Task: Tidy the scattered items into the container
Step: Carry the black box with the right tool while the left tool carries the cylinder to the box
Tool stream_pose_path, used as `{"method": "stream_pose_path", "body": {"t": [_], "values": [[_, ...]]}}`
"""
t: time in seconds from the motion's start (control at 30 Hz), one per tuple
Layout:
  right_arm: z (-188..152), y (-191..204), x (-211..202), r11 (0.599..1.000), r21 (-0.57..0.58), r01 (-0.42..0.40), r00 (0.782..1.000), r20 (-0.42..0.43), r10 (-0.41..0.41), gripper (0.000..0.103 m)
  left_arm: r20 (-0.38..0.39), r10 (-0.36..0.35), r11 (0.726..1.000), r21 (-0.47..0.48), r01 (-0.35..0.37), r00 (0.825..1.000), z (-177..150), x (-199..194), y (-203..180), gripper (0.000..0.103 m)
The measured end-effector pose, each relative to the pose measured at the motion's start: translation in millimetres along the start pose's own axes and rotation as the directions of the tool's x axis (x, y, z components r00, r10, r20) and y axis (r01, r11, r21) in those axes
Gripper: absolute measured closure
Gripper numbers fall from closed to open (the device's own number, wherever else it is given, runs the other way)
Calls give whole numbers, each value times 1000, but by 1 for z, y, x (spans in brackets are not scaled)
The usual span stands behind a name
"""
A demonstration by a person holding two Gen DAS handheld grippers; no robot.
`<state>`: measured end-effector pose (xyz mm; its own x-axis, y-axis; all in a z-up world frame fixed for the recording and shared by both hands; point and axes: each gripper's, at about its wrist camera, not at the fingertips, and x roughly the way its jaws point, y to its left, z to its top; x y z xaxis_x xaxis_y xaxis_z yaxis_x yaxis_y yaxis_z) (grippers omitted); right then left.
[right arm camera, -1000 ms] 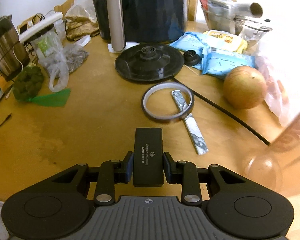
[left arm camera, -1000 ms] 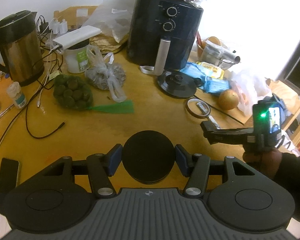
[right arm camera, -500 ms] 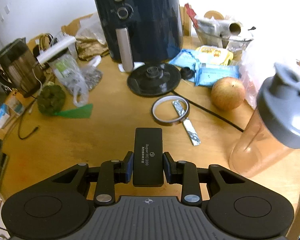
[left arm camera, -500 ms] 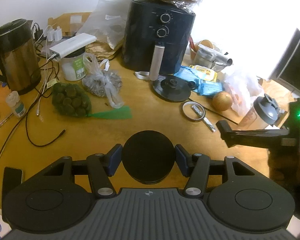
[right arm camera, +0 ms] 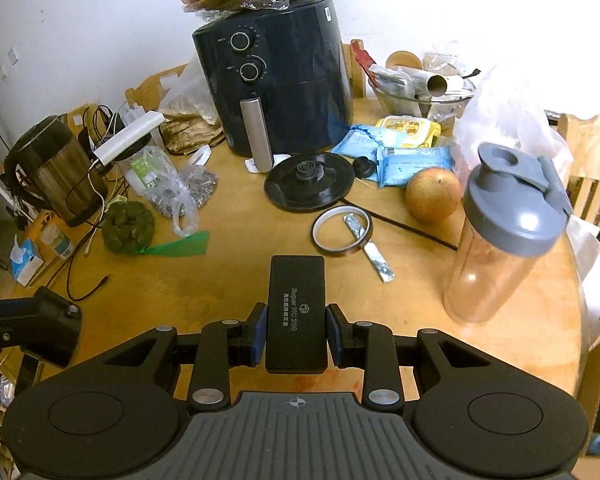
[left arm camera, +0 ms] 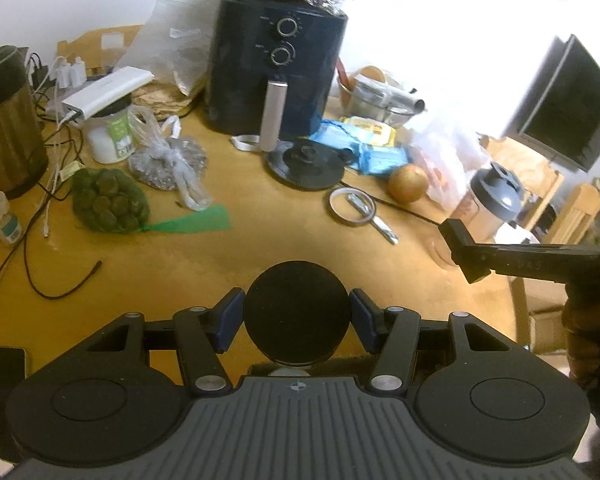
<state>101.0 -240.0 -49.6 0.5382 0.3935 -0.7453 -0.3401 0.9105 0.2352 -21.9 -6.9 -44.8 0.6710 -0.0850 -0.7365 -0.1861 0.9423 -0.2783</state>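
My left gripper (left arm camera: 296, 322) is shut on a round black disc (left arm camera: 296, 312) and holds it above the wooden table (left arm camera: 220, 256). My right gripper (right arm camera: 296, 328) is shut on a flat black rectangular device (right arm camera: 296, 312) with white lettering, also above the table. The right gripper shows in the left wrist view (left arm camera: 464, 256) at the right; the left gripper shows in the right wrist view (right arm camera: 48, 324) at the left. Scattered on the table lie a tape ring (right arm camera: 342, 232), a foil-wrapped stick (right arm camera: 370, 248), an apple (right arm camera: 432, 194) and blue packets (right arm camera: 412, 160). No tidy container is clear.
A dark air fryer (right arm camera: 276, 76) stands at the back, a kettle base (right arm camera: 310, 186) in front of it. A shaker bottle (right arm camera: 504, 236) stands at the right. A kettle (right arm camera: 56, 168), cables, a green net bag (right arm camera: 128, 222) and plastic bags fill the left.
Both grippers have risen and drawn back from the table, each keeping its object. More of the table shows, and the shaker bottle has come into view.
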Motion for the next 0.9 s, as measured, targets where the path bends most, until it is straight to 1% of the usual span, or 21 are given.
{"method": "stream_pose_path", "body": {"t": [0.23, 0.5, 0.7, 0.8, 0.83, 0.9], "values": [[-20, 10, -8, 1000, 21, 16, 1000, -12, -16, 69, -53, -49, 999, 18, 50, 997, -18, 5, 0, 47], [-42, 17, -12, 999, 31, 28, 999, -39, -26, 69, -127, -88, 994, 47, 95, 988, -40, 13, -5, 47], [-51, 23, -14, 999, 28, 37, 998, -49, -35, 69, -171, -109, 991, 53, 120, 979, -52, 15, -7, 47], [-55, 25, -16, 999, 26, 40, 998, -57, -38, 69, -203, -103, 992, 55, 116, 974, -55, 20, -7, 47], [-56, 25, -17, 999, 26, 41, 997, -60, -40, 69, -206, -104, 991, 56, 118, 973, -56, 21, -7, 47], [-61, 25, -18, 999, 26, 45, 997, -67, -44, 69, -188, -127, 989, 52, 139, 974, -56, 17, -7, 45]]}}
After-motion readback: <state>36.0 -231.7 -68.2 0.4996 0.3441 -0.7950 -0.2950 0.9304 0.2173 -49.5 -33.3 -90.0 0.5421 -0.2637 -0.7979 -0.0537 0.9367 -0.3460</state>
